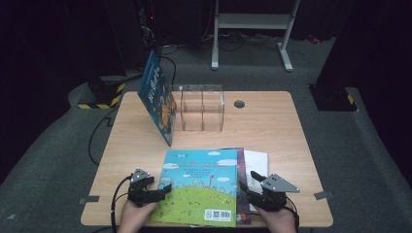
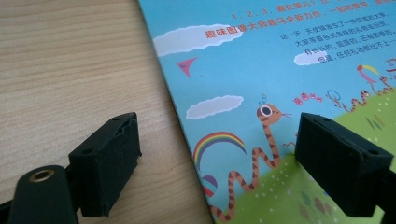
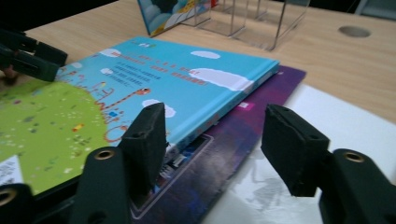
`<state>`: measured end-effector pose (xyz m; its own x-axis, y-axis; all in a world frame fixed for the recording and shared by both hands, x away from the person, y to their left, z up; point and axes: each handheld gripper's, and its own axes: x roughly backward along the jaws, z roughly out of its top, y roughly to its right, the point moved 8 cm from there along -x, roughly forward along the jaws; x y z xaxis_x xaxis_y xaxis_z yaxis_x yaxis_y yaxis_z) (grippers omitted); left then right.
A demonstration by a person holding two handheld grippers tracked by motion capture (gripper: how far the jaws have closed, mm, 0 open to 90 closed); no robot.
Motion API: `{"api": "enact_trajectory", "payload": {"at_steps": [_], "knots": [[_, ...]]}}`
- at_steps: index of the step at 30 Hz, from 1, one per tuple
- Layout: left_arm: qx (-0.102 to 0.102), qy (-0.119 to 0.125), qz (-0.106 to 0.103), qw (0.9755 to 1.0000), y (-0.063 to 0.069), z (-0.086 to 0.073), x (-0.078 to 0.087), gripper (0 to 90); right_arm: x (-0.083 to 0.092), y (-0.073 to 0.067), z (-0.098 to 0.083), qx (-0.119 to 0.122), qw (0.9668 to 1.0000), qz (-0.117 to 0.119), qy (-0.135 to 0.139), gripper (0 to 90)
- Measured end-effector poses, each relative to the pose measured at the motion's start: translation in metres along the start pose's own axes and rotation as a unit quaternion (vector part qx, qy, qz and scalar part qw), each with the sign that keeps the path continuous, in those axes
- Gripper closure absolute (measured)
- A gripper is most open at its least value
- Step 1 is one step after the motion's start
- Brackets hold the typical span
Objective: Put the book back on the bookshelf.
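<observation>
A blue-and-green picture book (image 1: 201,187) lies flat atop a purple book (image 1: 241,189).

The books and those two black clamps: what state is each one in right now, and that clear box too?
Top picture book: closed, lying flat on the stack.
Purple book: closed, flat beneath it.
White book: flat at the bottom.
Blue book: closed, leaning against the rack.
Clear rack: upright, slots empty.
Left gripper: open, straddling the top book's edge.
Right gripper: open, at the stack's edge.
</observation>
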<state>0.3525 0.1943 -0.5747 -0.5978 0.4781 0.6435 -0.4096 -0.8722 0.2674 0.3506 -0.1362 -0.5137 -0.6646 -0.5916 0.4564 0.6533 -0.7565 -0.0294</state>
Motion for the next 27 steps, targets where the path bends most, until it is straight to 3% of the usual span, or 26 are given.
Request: {"api": "enact_trajectory", "payload": {"at_steps": [2,7,14,22,27], "knots": [[-0.009,-0.003,-0.007,0.9999,0.005,-0.001,-0.001,14.3,-0.002,-0.003,0.001,-0.009,0.9999,0.007,-0.008,36.7],[-0.014,-0.007,-0.030,0.9994,0.014,-0.002,-0.003,13.8,-0.008,-0.013,0.004,0.004,0.9998,-0.004,-0.021,30.4],[-0.027,-0.014,-0.036,0.9989,0.015,-0.001,-0.005,11.2,-0.012,-0.019,0.002,-0.007,0.9989,-0.022,-0.041,29.6],[-0.024,-0.014,-0.038,0.9989,0.021,-0.001,-0.007,11.2,-0.018,-0.032,-0.008,-0.007,0.9981,-0.005,-0.061,29.2],[-0.030,-0.020,-0.047,0.9983,0.030,-0.002,-0.009,11.2,-0.018,-0.029,-0.011,-0.008,0.9979,-0.005,-0.065,28.7]]}}
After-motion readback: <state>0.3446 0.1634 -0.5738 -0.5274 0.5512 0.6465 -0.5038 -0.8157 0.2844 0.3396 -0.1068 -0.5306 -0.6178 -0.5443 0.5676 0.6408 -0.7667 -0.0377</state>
